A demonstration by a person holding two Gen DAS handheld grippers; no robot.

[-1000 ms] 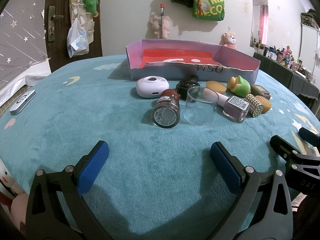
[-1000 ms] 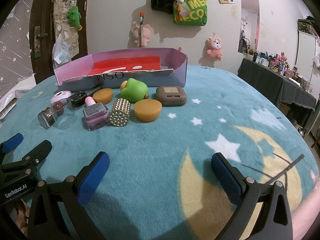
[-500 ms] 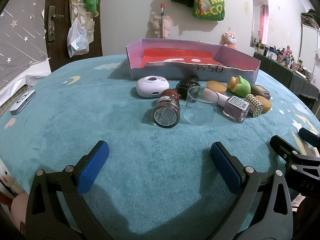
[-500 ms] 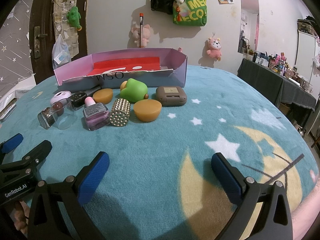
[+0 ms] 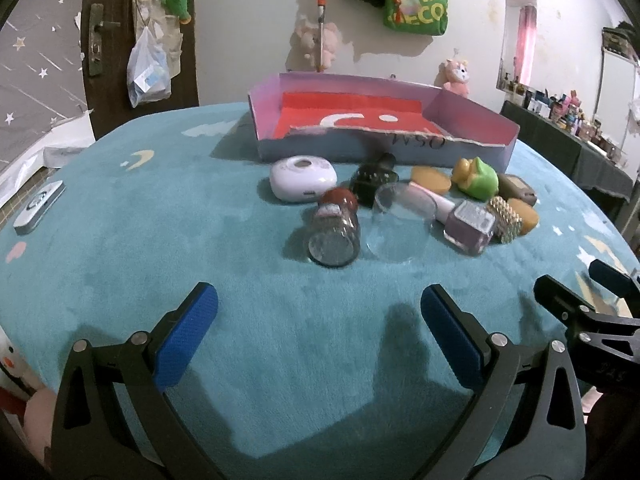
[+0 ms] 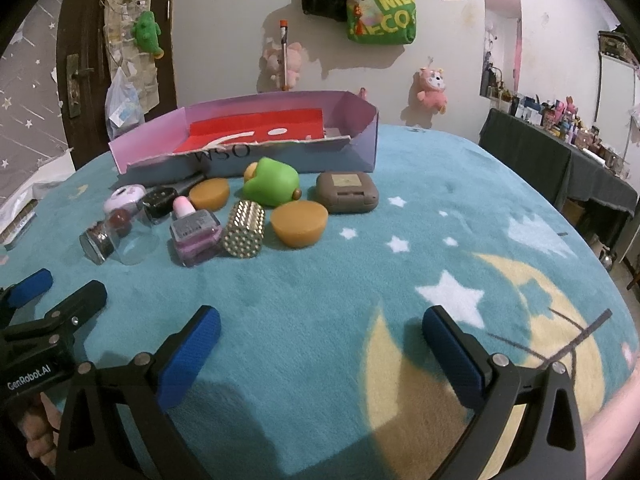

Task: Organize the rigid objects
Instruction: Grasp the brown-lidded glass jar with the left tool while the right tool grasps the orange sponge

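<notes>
A cluster of small objects lies on the teal blanket in front of a purple box (image 5: 384, 148) with a red floor, also in the right wrist view (image 6: 248, 156). Among them: a glass jar (image 5: 334, 232) on its side, a clear cup (image 5: 400, 220), a white round case (image 5: 303, 178), a pink polish bottle (image 6: 195, 232), a studded cylinder (image 6: 244, 229), a green toy (image 6: 271, 182), a brown case (image 6: 347, 192). My left gripper (image 5: 318, 332) is open and empty, short of the jar. My right gripper (image 6: 320, 344) is open and empty, nearer than the cylinder.
A silver remote (image 5: 39, 207) lies at the blanket's left edge. A dark side table (image 6: 560, 164) with small bottles stands at the right. A door and hanging bags are on the back wall. Each gripper shows at the other view's edge.
The left wrist view has shifted slightly; the jar now shows its clear bottom more. Both grippers stay open and nearly still.
</notes>
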